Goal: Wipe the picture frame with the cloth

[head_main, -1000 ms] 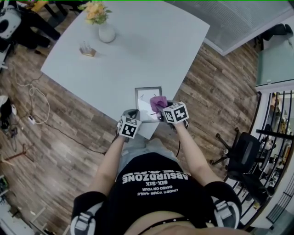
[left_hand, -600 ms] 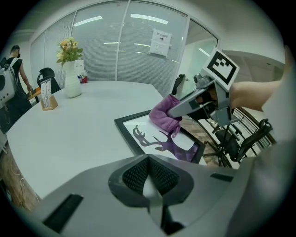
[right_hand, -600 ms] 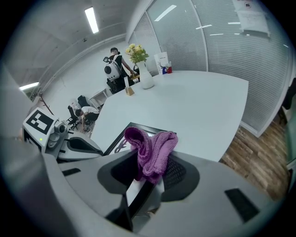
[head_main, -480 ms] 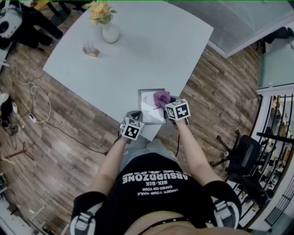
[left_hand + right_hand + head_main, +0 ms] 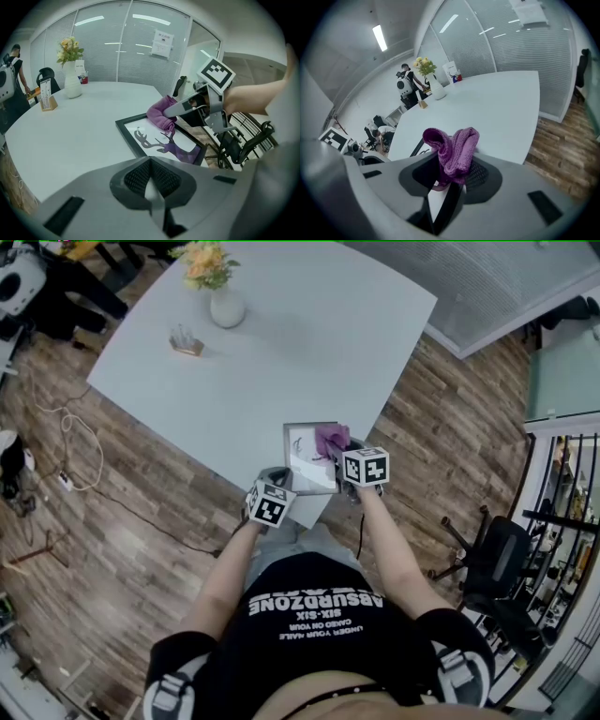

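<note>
A black picture frame (image 5: 310, 457) with a deer print lies flat at the near corner of the white table (image 5: 281, 343). The same picture frame (image 5: 161, 140) fills the middle of the left gripper view. My right gripper (image 5: 345, 454) is shut on a purple knitted cloth (image 5: 452, 150), and that cloth (image 5: 330, 440) rests on the frame's far right part. In the left gripper view the cloth (image 5: 161, 114) touches the frame's upper edge. My left gripper (image 5: 274, 482) is shut with nothing between its jaws, just left of the frame's near edge.
A white vase of flowers (image 5: 223, 298) and a small card holder (image 5: 185, 341) stand at the table's far left. Wood floor surrounds the table, with cables (image 5: 70, 442) at left and a black office chair (image 5: 495, 554) at right.
The right gripper with the cloth has shifted slightly right and toward the far side across the frame. The left gripper has stayed almost still.
</note>
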